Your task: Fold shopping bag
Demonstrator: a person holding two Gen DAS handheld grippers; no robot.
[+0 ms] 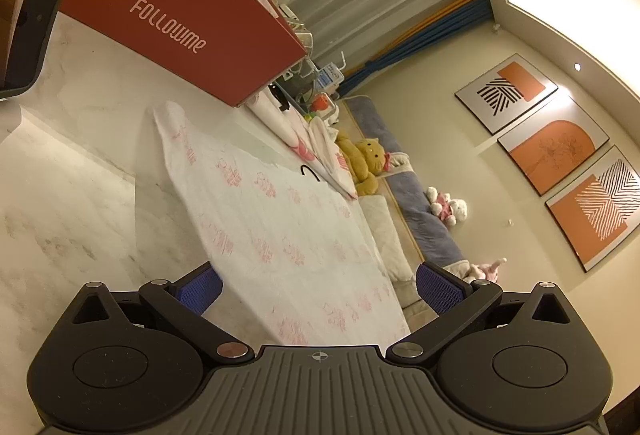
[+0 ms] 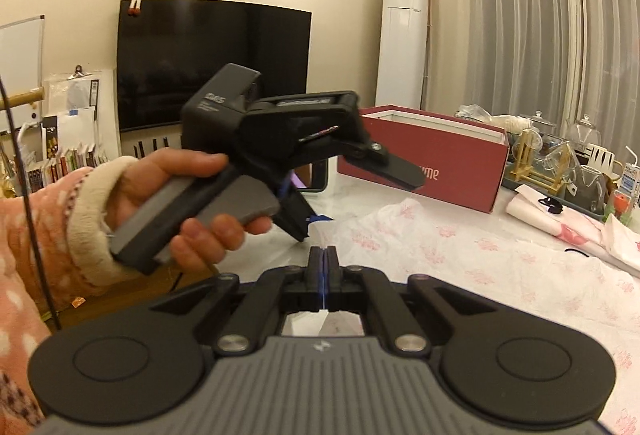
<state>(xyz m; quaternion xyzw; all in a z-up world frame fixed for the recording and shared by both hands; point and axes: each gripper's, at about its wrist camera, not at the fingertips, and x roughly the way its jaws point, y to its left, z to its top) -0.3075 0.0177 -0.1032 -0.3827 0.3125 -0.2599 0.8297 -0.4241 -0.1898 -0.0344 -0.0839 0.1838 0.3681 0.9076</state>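
Bag (image 2: 460, 255), white with pink print, lies flat on the marble table (image 1: 80, 163), running toward twelve o'clock. Right gripper (image 2: 322, 255) is clamped tight on a raised corner of it. Left gripper (image 1: 318, 287) hangs wide apart over the near end, holding nothing.

Right gripper (image 2: 322, 255) jaws closed at 6 o'clock, pinching white shopping bag (image 2: 460, 259) corner. Left hand (image 2: 176, 203) at 9 o'clock holds left gripper (image 2: 308, 219), its state unclear. Red box (image 2: 424, 163) at 2 o'clock.
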